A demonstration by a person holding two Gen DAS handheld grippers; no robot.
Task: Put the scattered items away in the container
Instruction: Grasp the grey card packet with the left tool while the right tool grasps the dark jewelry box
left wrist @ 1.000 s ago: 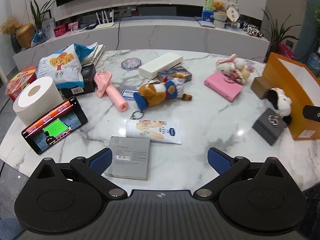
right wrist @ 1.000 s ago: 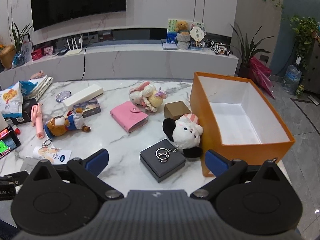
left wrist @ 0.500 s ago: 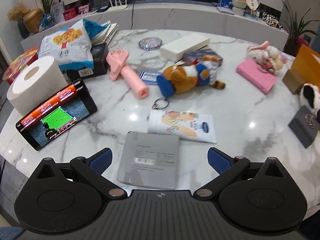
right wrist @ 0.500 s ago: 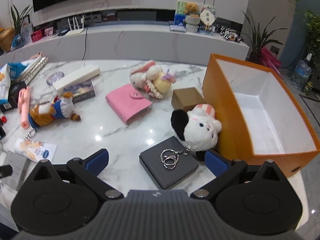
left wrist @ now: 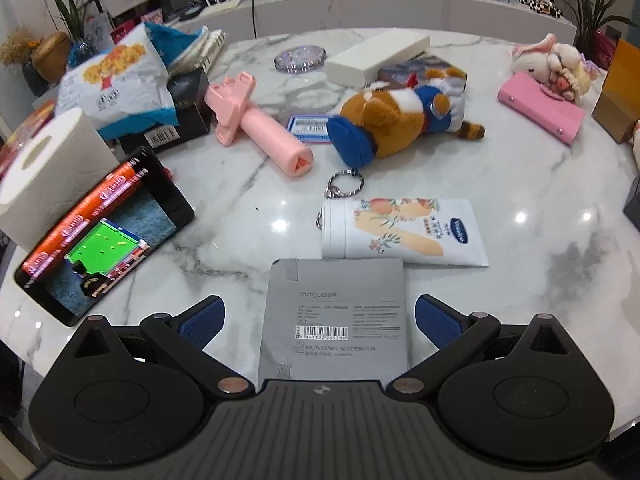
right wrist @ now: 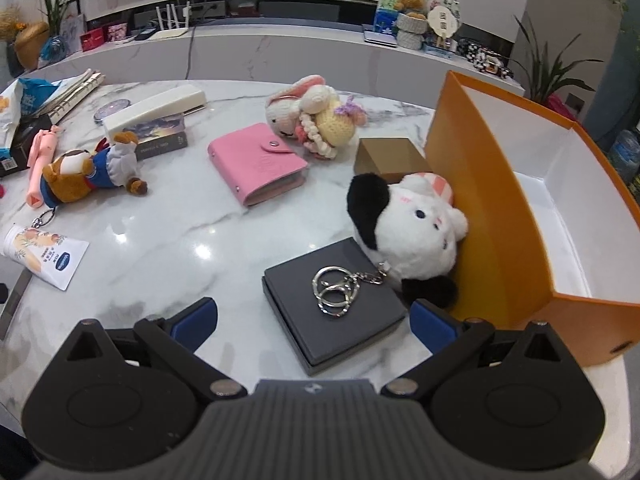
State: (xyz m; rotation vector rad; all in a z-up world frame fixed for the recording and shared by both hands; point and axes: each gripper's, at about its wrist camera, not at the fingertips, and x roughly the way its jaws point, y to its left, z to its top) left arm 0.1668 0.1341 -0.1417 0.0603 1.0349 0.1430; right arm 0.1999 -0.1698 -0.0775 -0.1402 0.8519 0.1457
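Marble, white with grey veins, tops the desk that carries all the clutter. At the left gripper the jaws are spread wide and hold nothing; a grey notebook lies flat on the desk between its blue pads, touching neither. Just beyond the notebook lies a white tube, with a key ring at its cap end. Farther back a brown plush in blue clothes lies on its side, a pink handle to its left and a pink wallet well off to the right. A phone with a lit screen leans against a paper roll at the left edge, and a snack bag sits behind them. At the right gripper the jaws are likewise spread and empty, with a dark box on the desk between them, nearer the right pad. Metal rings rest on the box lid, chained to a black-and-white plush that leans against the orange bin. The bin stands at the desk's right edge, its visible white inside bare. A brown box sits just behind the plush, touching the bin wall, and a crochet bunny lies beside the wallet
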